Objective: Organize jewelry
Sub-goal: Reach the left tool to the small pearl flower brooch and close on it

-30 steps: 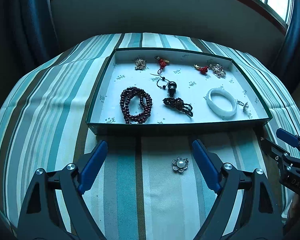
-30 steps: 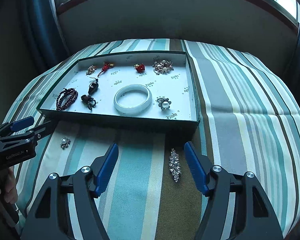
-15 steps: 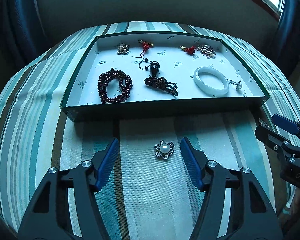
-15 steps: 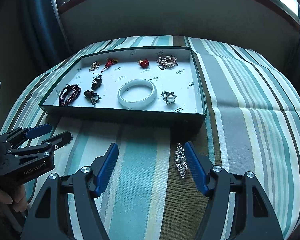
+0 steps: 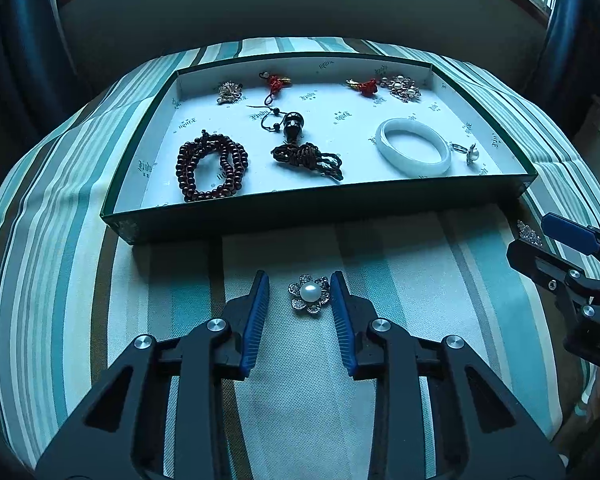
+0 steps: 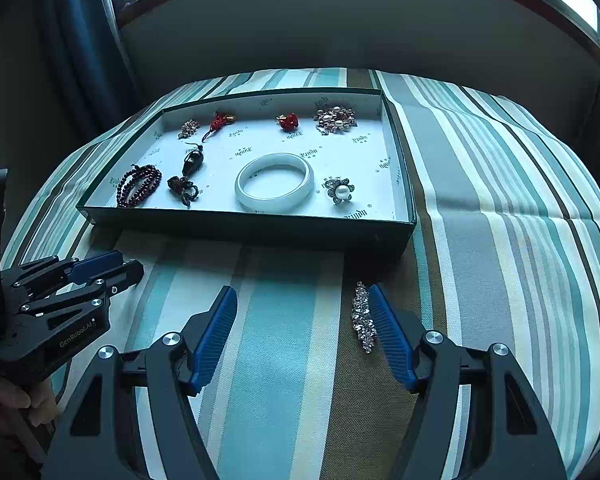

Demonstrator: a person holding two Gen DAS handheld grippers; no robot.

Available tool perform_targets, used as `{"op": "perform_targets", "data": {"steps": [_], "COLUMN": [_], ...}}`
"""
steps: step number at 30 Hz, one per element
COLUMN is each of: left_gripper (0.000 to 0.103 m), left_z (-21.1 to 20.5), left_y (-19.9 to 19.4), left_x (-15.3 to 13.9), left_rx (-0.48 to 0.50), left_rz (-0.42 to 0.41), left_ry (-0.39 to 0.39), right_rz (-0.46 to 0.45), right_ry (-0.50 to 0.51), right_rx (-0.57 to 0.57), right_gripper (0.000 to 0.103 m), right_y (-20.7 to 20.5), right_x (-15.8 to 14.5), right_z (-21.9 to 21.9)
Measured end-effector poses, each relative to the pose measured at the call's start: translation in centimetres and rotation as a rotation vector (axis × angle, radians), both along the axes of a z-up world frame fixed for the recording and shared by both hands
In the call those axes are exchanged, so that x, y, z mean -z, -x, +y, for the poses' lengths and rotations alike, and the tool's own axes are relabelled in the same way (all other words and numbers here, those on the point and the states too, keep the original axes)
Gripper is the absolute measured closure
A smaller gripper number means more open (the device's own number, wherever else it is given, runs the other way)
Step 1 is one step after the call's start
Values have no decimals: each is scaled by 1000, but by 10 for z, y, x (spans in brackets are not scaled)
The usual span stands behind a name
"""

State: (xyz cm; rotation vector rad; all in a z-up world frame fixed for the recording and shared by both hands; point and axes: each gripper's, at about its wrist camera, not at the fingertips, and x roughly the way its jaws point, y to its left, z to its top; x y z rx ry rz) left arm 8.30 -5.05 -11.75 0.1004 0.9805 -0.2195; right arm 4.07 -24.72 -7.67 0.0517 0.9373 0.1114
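Note:
A pearl flower brooch (image 5: 310, 293) lies on the striped cloth in front of the green tray (image 5: 316, 211). My left gripper (image 5: 300, 296) is open, its blue pads on either side of the brooch, the right pad nearly touching it. A long rhinestone clip (image 6: 363, 317) lies on the cloth in the right wrist view, just inside the right pad of my open right gripper (image 6: 302, 312). The tray (image 6: 252, 226) holds a white bangle (image 6: 275, 186), a matching pearl flower brooch (image 6: 341, 191), dark red beads (image 5: 211, 165) and other pieces.
The right gripper shows at the right edge of the left wrist view (image 5: 572, 256), and the left gripper shows at the left of the right wrist view (image 6: 76, 280). A dark wall and curtains rise behind the striped tabletop (image 6: 500, 200).
My left gripper has moved forward and narrowed its jaws around the pearl flower brooch. My right gripper has edged forward so the rhinestone clip lies beside its right pad.

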Motion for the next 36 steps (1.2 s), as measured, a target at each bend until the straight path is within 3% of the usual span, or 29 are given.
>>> {"op": "perform_targets", "data": {"steps": [2,12,29,36], "left_gripper": [82,82,82,82], "left_z": [-1,-1,31,40], "left_y": [1,1,-1,-2], "left_x": [0,0,-21,-18], "left_rx": [10,17,-60,-83], "left_rz": [-3,-8,-57,-45], "left_ry": [1,-3,-1,4], "right_rz": [0,3,22,67], "right_ry": [0,2,50,69], "right_rx": [0,2,78,65], "right_gripper": [36,36,36,61], "right_y": [0,0,-6,-9], "right_x": [0,0,4,19], "right_z": [0,0,-26,-25]}}
